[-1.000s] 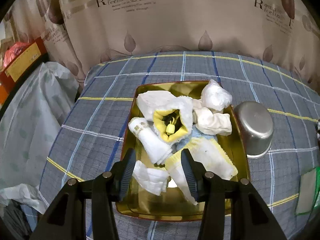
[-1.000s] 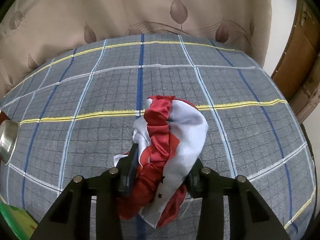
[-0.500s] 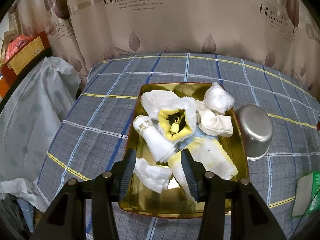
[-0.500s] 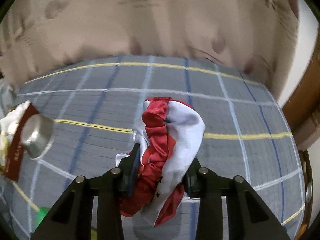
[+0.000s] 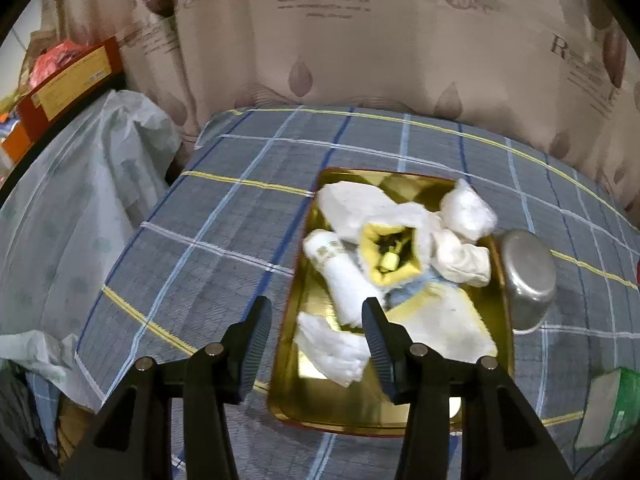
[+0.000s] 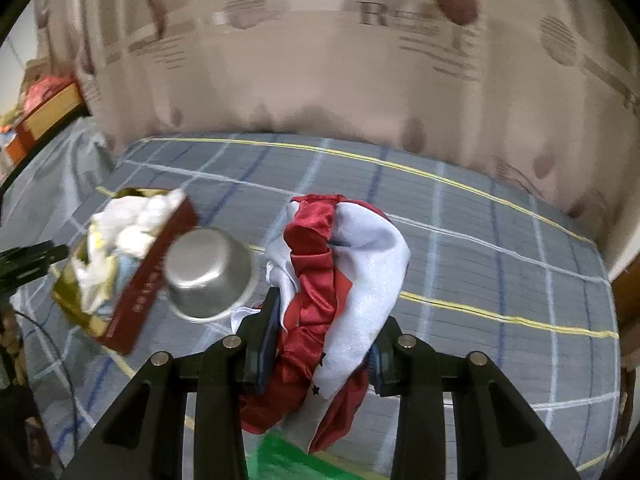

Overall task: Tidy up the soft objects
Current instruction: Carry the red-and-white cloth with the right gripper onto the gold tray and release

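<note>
Bed under grey plaid cover with blue, white and yellow lines. Directly on it: gold tray heaped with white cloths; upturned metal bowl touching tray's side; green item near edge.

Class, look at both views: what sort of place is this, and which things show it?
Probably a room in a home, perhaps a bedroom: a plaid cloth covers the surface, a printed curtain hangs behind, and a gold tray holds soft white cloths.

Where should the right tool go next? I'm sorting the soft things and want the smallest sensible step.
Probably carry the red and white cloth, clamped in the right tool, over the metal bowl to the gold tray. The other soft white cloths are piled there, and the left tool hangs open and empty.
</note>
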